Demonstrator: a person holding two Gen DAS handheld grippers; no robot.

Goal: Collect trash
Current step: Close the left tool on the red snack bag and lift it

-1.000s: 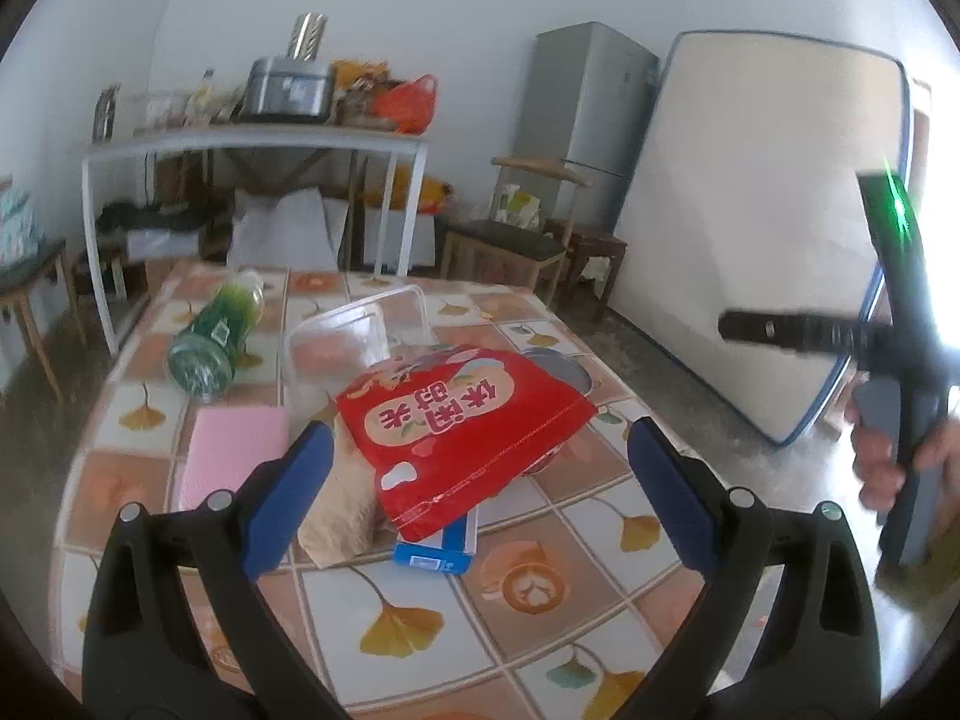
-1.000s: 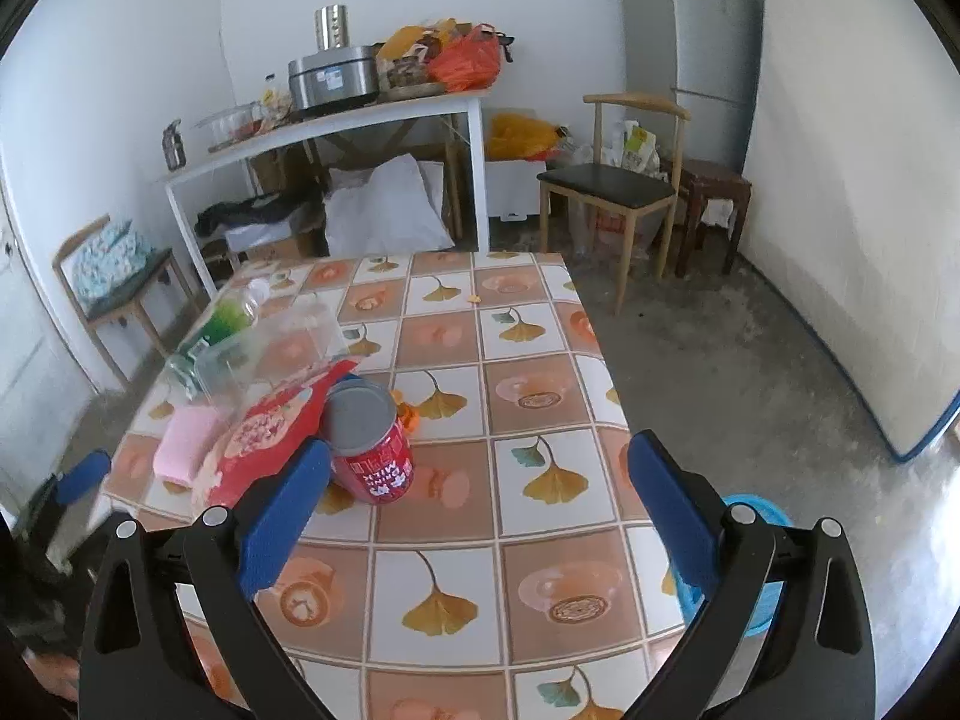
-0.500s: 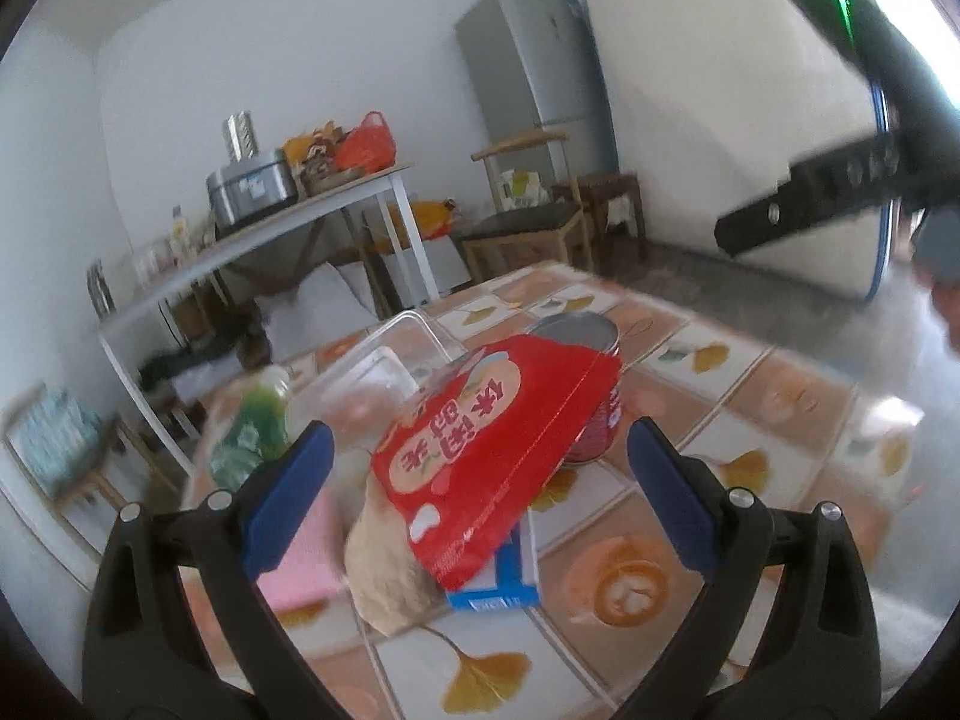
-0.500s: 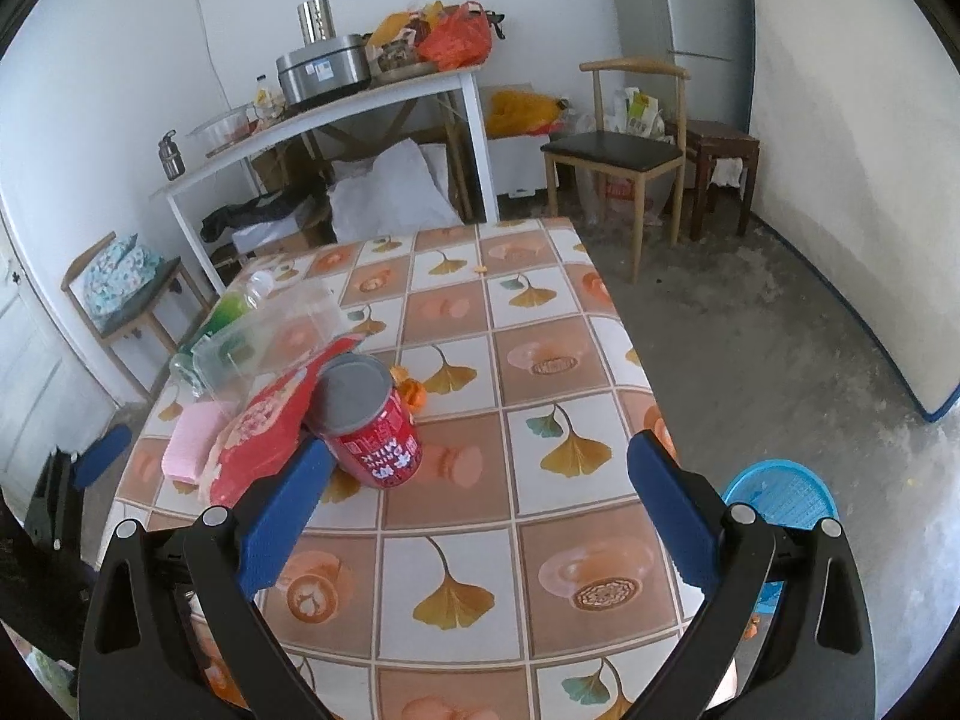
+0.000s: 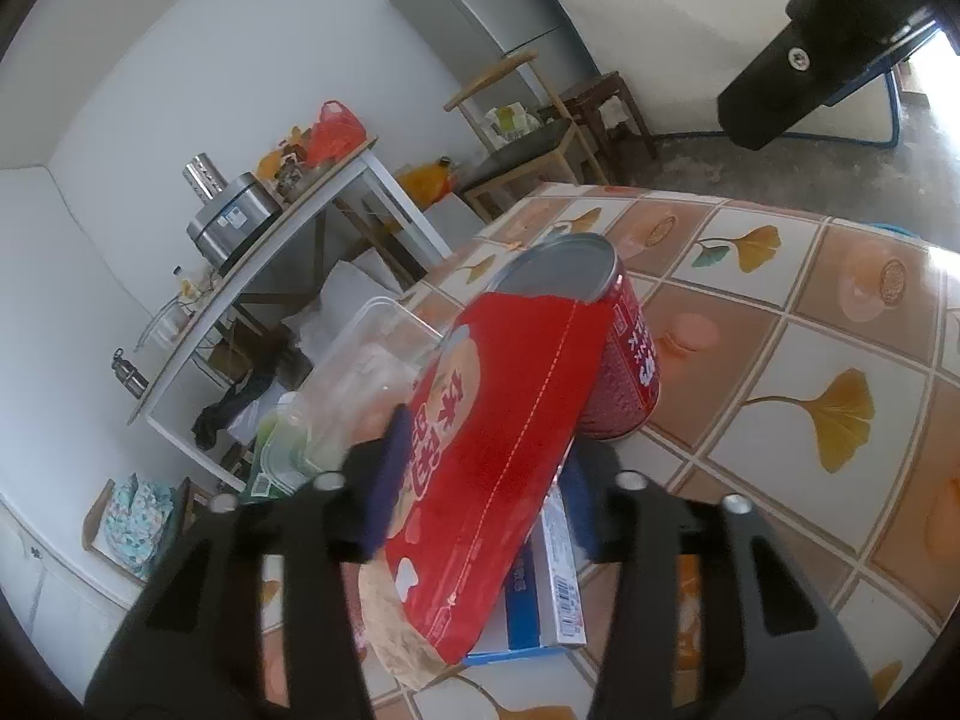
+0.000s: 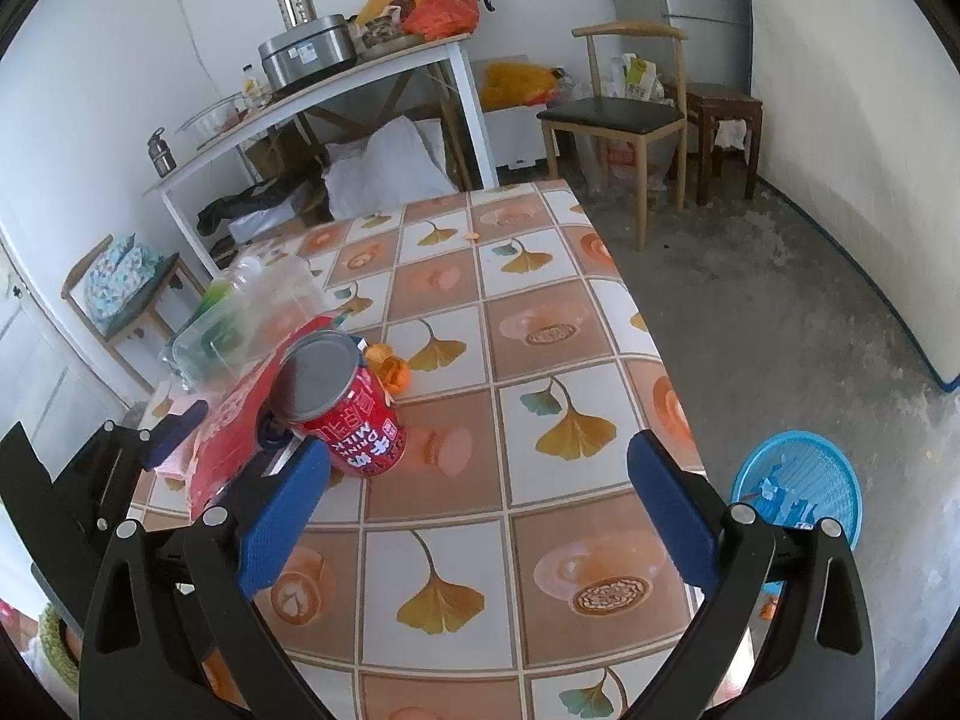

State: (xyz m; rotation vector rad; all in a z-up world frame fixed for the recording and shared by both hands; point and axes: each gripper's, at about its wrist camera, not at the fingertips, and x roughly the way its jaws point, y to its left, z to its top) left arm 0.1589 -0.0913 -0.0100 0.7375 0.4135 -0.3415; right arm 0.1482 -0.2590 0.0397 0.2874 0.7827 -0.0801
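Note:
A red snack bag (image 5: 492, 438) leans on a red milk can (image 5: 624, 360) on the tiled table (image 5: 840, 324). My left gripper (image 5: 480, 474) has its blue pads on both sides of the bag's lower half and is closed on it. In the right wrist view the bag (image 6: 231, 426), the can (image 6: 348, 414) and the left gripper (image 6: 228, 426) show at the left. My right gripper (image 6: 474, 516) is open and empty above the table's front part. A blue and white box (image 5: 540, 600) and a brown wrapper (image 5: 384, 618) lie under the bag.
A clear plastic box (image 6: 252, 312), a green bottle (image 5: 282, 450) and a pink pad (image 6: 180, 450) lie behind the bag. Orange peel (image 6: 390, 369) sits by the can. A blue basket (image 6: 798, 492) stands on the floor to the right of the table. A chair (image 6: 618, 114) stands behind.
My left gripper moved forward and down to the red bag and closed its pads on it. My right gripper rose a little and stayed open.

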